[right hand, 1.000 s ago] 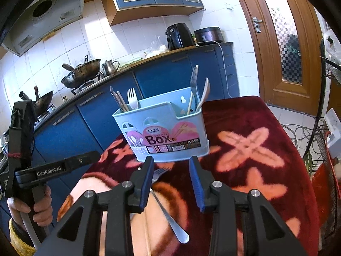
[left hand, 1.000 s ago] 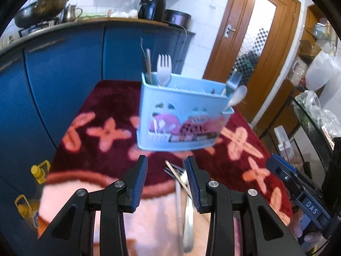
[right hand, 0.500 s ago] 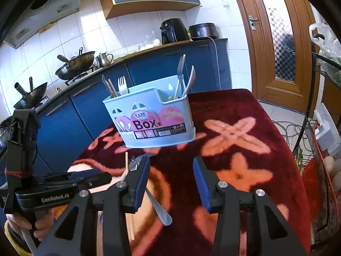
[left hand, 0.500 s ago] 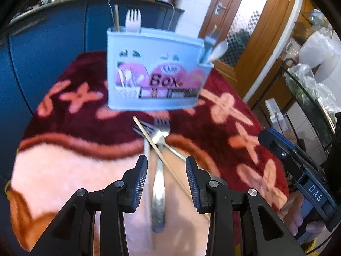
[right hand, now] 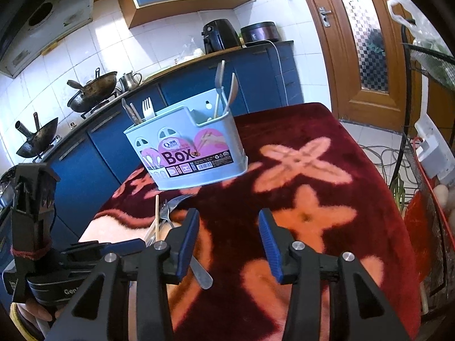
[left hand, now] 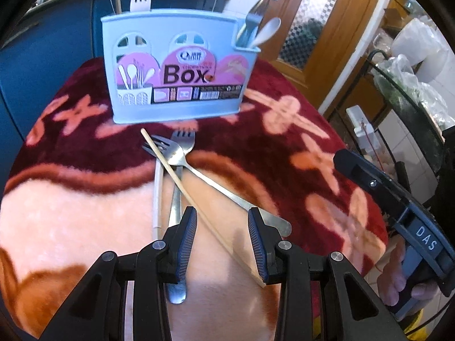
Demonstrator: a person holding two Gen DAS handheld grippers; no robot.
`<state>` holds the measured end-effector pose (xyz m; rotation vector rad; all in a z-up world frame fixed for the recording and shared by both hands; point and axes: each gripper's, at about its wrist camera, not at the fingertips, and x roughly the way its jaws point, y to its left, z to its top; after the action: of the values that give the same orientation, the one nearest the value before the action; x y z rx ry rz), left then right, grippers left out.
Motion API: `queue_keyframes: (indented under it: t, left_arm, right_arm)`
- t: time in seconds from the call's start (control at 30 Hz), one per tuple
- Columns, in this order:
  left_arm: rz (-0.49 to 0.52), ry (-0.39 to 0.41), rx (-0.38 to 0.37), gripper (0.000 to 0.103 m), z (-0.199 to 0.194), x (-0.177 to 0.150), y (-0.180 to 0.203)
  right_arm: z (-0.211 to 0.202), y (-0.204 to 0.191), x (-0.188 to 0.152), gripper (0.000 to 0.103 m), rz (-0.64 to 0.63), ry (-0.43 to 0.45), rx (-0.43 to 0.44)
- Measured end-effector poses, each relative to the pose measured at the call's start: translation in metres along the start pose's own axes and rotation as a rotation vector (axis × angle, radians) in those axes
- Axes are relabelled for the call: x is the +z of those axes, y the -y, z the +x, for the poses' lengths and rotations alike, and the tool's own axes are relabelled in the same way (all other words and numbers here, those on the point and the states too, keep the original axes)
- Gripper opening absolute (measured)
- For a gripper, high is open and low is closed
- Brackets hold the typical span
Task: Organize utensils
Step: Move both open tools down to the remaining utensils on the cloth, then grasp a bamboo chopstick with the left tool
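A light blue utensil box point(left hand: 177, 68) point(right hand: 189, 153) stands on the red flowered table cover, with a white fork and chopsticks in its left part and a spoon and metal utensil in its right. In front of it lie two metal forks point(left hand: 182, 147), a wooden chopstick point(left hand: 199, 201) and a white stick point(left hand: 157, 196), crossed in a pile; the pile also shows in the right wrist view point(right hand: 166, 213). My left gripper point(left hand: 221, 238) is open just above the chopstick's near half. My right gripper point(right hand: 229, 244) is open and empty, right of the pile.
Blue kitchen cabinets point(right hand: 93, 153) with woks and appliances on top stand behind the table. A wooden door point(right hand: 366, 42) is at the right. A wire rack with bags point(left hand: 412, 79) stands beside the table's right edge.
My left gripper has tilted down and come closer over the pile of utensils on the cover. My right gripper has drawn back and to the right and opened wider.
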<state>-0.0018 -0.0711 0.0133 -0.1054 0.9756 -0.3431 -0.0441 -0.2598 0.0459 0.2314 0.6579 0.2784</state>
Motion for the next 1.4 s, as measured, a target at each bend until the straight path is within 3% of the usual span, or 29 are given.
queue_keyframes:
  t: [0.2, 0.43, 0.7, 0.83, 1.13, 1.4]
  left_arm:
    - [-0.034, -0.040, 0.029, 0.038, 0.013, 0.000, -0.005]
    - [-0.073, -0.047, 0.012, 0.038, 0.026, 0.008, -0.012]
    - [-0.116, -0.018, 0.005, 0.024, 0.036, 0.023, -0.022]
    - [-0.127, -0.008, -0.007, 0.011, 0.036, 0.025, -0.026]
    - [-0.183, -0.004, -0.078, 0.004, 0.030, 0.019, -0.036]
    - [-0.213, 0.053, -0.093, 0.004, 0.009, 0.013, -0.048]
  right_arm:
    - [0.001, 0.006, -0.002, 0.047, 0.015, -0.001, 0.008]
    - [0.005, 0.010, -0.005, 0.047, 0.029, -0.011, 0.013]
    - [0.008, 0.013, -0.006, 0.047, 0.036, -0.023, 0.015]
    - [0.011, 0.013, -0.008, 0.047, 0.037, -0.034, 0.018]
    - [0.012, 0.006, -0.008, 0.047, 0.024, -0.039, 0.020]
    - [0.016, -0.006, -0.007, 0.047, 0.001, -0.055, 0.026]
